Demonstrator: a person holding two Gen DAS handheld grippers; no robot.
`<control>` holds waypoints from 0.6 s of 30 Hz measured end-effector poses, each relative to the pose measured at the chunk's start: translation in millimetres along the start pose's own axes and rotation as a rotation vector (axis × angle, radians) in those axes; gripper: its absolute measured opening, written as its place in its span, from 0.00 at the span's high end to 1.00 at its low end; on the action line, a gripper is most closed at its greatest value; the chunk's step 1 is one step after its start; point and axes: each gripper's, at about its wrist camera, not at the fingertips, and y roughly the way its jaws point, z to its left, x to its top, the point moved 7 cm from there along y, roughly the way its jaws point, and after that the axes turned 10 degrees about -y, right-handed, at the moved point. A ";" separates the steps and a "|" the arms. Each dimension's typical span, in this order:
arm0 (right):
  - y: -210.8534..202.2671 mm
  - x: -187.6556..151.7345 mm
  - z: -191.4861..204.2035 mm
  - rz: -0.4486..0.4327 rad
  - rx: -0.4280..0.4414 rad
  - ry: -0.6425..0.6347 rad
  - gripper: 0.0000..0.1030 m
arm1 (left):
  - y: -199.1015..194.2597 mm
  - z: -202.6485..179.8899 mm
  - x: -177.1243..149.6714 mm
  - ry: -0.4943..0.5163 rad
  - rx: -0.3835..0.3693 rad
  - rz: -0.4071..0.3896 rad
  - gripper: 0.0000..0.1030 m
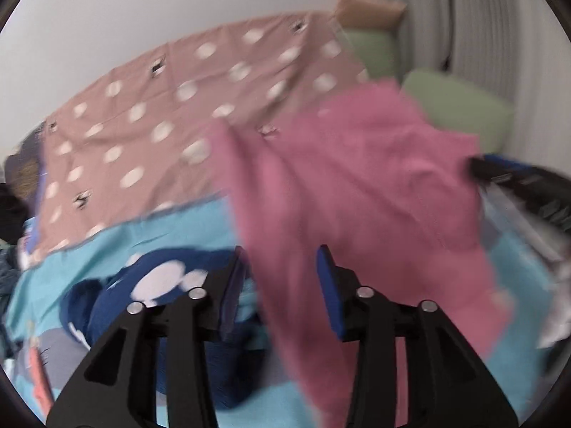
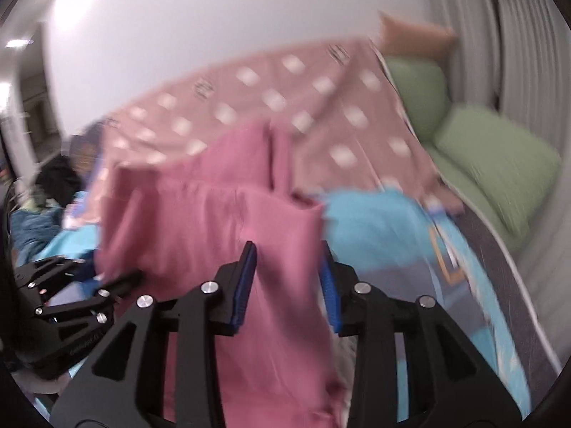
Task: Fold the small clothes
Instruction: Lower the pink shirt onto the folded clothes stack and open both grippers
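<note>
A pink garment (image 1: 357, 178) is spread over the bed, blurred, and one edge runs down between the fingers of my left gripper (image 1: 282, 278). Those jaws stand apart and the blue pads do not press the cloth. In the right wrist view the same pink garment (image 2: 214, 214) hangs folded, with a strip of it passing between the fingers of my right gripper (image 2: 287, 274), whose jaws are also apart. The left gripper (image 2: 121, 280) shows at the garment's left edge, and the right gripper (image 1: 476, 166) at its right edge.
The bed carries a dusty-pink sheet with white dots (image 1: 142, 125) and a turquoise cartoon cover (image 1: 160, 242). Green pillows (image 2: 499, 157) and a tan one (image 2: 410, 35) lie at the head by a ribbed wall. Dark clothes (image 2: 57, 178) are piled at the left.
</note>
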 end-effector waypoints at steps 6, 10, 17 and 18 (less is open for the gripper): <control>11.8 -63.0 -7.7 0.098 0.013 -0.007 0.66 | 21.2 18.9 -43.3 0.044 -0.021 0.050 0.51; -3.0 -102.9 -2.2 0.152 0.010 -0.054 0.66 | 6.5 15.0 -58.0 0.050 -0.020 0.044 0.49; -97.9 -141.2 32.7 0.073 0.020 -0.134 0.60 | -52.4 21.0 -78.6 0.002 -0.086 -0.019 0.26; -119.7 -141.5 38.3 0.033 0.002 -0.141 0.51 | -64.0 21.3 -82.3 -0.012 -0.091 -0.034 0.24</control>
